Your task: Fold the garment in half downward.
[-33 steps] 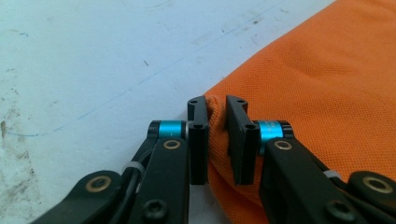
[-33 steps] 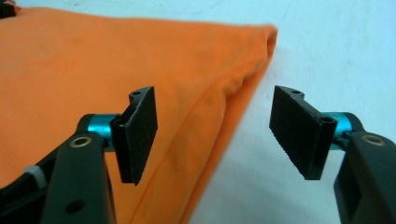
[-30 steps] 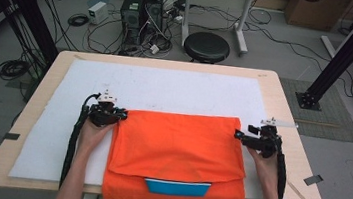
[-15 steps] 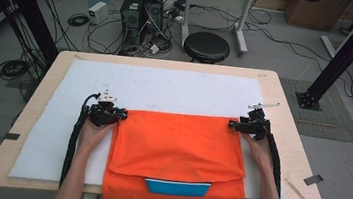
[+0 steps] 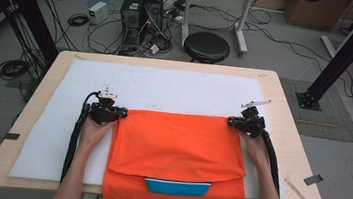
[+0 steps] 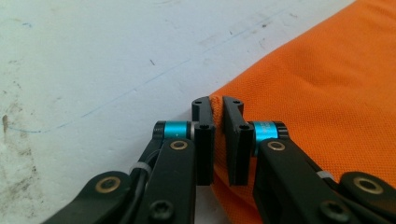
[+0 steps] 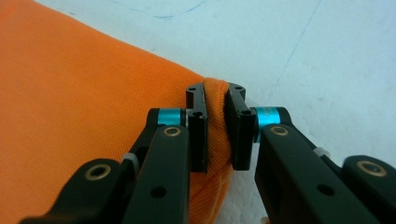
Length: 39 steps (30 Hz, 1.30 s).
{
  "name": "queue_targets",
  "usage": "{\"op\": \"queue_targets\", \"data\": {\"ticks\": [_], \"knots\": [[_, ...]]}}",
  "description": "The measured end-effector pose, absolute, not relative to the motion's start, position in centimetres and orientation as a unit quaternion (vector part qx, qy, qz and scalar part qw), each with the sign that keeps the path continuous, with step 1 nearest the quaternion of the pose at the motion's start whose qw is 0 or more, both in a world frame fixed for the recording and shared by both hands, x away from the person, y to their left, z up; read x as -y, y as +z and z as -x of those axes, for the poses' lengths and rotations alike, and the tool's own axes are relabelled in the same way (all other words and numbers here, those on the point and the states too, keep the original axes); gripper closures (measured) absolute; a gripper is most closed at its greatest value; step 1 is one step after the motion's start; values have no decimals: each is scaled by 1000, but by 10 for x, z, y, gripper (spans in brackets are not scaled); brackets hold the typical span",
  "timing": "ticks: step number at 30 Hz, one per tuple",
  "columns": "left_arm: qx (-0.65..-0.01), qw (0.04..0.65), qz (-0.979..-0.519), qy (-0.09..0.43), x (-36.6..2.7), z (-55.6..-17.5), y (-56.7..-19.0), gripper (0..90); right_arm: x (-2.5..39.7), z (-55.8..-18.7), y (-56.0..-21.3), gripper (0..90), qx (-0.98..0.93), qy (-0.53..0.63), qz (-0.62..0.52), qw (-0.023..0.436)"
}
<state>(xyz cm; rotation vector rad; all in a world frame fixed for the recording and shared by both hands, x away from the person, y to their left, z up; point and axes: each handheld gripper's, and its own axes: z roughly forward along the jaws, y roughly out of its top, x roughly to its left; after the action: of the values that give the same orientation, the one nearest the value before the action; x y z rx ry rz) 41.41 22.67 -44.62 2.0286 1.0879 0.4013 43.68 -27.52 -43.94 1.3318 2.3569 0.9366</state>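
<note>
A wooden table point(image 5: 285, 142) carries a white mat point(image 5: 165, 88) that covers most of its top. On the near half of the mat lies an orange polo-knit garment point(image 5: 179, 150), folded over on itself, its lower edge hanging past the table's near edge, with a blue collar point(image 5: 177, 186) peeking out under the fold. The left gripper point(image 5: 120, 113) sits at the garment's far left corner; in the left gripper view its jaws pinch that corner of the fabric point(image 6: 327, 93) between them. The right gripper point(image 5: 232, 121) sits at the far right corner, its jaws likewise pressed onto a bunched fold of cloth point(image 7: 70, 93).
</note>
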Motion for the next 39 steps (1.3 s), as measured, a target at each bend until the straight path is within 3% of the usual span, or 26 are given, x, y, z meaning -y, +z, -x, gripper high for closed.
{"op": "queue_targets", "data": {"ticks": [9, 13, 24, 39], "knots": [[-444, 371, -800, 159, -222, -435, -442, 840, 273, -452, -438, 825, -807, 309, -478, 158], [-450, 332, -811, 171, -216, -452, -437, 845, 267, -463, -437, 825, -810, 297, -475, 172], [-463, 356, -790, 185, -218, -470, -443, 850, 265, -480, -440, 825, -796, 302, -491, 184], [-484, 342, -787, 170, -214, -499, -439, 849, 264, -496, -440, 822, -785, 300, -509, 184]]}}
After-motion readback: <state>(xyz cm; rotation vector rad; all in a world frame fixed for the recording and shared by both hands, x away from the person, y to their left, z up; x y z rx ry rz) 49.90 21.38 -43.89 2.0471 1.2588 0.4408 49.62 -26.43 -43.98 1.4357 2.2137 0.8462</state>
